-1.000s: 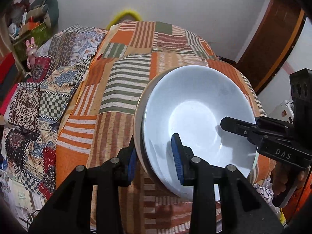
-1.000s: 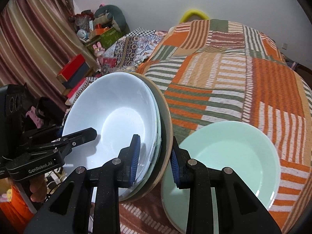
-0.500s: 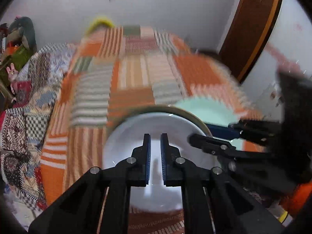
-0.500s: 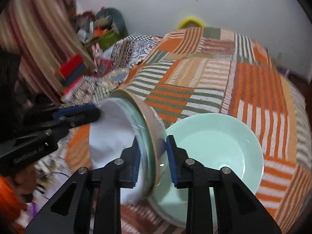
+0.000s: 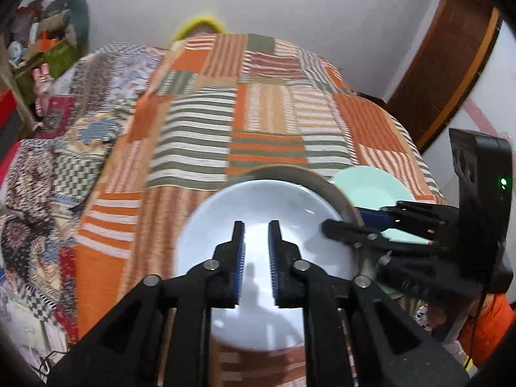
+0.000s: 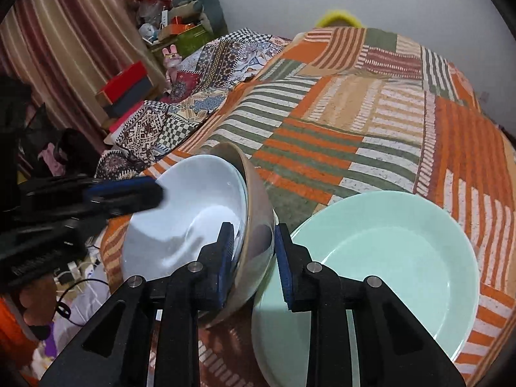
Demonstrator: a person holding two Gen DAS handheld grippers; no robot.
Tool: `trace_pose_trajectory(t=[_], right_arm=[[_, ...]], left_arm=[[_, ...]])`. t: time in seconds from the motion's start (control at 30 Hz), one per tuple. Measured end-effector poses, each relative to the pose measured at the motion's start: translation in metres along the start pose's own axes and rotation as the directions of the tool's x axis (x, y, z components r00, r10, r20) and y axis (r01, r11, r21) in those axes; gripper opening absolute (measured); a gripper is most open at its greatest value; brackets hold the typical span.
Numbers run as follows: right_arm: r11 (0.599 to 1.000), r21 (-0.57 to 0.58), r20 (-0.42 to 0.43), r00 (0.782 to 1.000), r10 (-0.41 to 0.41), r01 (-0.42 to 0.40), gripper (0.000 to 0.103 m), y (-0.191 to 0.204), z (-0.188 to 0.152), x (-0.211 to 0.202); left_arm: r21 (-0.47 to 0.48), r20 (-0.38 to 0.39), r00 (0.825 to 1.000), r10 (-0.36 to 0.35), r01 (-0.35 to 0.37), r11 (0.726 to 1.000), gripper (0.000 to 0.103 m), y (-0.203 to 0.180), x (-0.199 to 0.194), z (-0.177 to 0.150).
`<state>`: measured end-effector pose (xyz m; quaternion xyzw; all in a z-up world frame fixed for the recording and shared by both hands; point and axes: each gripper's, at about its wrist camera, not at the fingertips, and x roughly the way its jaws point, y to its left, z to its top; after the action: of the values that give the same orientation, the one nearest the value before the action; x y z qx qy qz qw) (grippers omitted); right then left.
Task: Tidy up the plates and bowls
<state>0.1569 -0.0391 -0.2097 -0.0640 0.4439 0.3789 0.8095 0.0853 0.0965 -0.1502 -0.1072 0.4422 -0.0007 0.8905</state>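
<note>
Right wrist view: clamping the right claw [image 6: 253,235] across the rim of two nested bowls, one pad inside the white bowl [image 6: 187,213], the other against the outer wall of the tan bowl [image 6: 259,213]. Holding that pair tilted, open side facing left, lower edge looking to be down on the patchwork bed [image 6: 322,129], just beside the green plate [image 6: 387,258] lying flat to its right.

Left wrist view: hovering the left claw [image 5: 256,235] over the hollow of the white bowl, pads a narrow gap apart, gripping nothing and touching no rim.

Judging progress as partway. White already sitting inside tan, so the bowls are gathered. Not yet settling the pair flat, and not yet releasing it. Green plate lying separate, either as the base for the stack or as its own pile; not possible to tell which from this moment. Seeing no other dishes on the bed, so probably nearing the end.
</note>
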Motion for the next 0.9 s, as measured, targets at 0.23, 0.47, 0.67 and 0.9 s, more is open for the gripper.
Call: trace_pose_trajectory(t=[0.23, 0.47, 0.67, 0.9], right_arm=[[1.000, -0.008, -0.007, 1.000, -0.005, 0.005, 0.023, 0.003, 0.000, 0.001], [1.000, -0.002, -0.014, 1.000, -0.019, 0.019, 0.028, 0.002, 0.001, 0.003], [1.000, 0.010, -0.023, 0.999, -0.026, 0.027, 0.034, -0.001, 0.001, 0.004], [1.000, 0.019, -0.040, 0.999, -0.022, 0.022, 0.038, -0.002, 0.001, 0.006]], left_arm=[[-0.084, -0.012, 0.999, 0.044, -0.045, 0.996, 0.035, 0.051, 0.001, -0.019], [-0.117, -0.119, 0.993, -0.003, -0.011, 0.993, 0.035, 0.068, 0.035, -0.043], [-0.120, -0.179, 0.980, -0.086, 0.065, 0.991, 0.035, 0.060, 0.064, -0.054], [-0.145, -0.146, 0.977, -0.153, 0.132, 0.981, 0.037, 0.057, 0.072, -0.050]])
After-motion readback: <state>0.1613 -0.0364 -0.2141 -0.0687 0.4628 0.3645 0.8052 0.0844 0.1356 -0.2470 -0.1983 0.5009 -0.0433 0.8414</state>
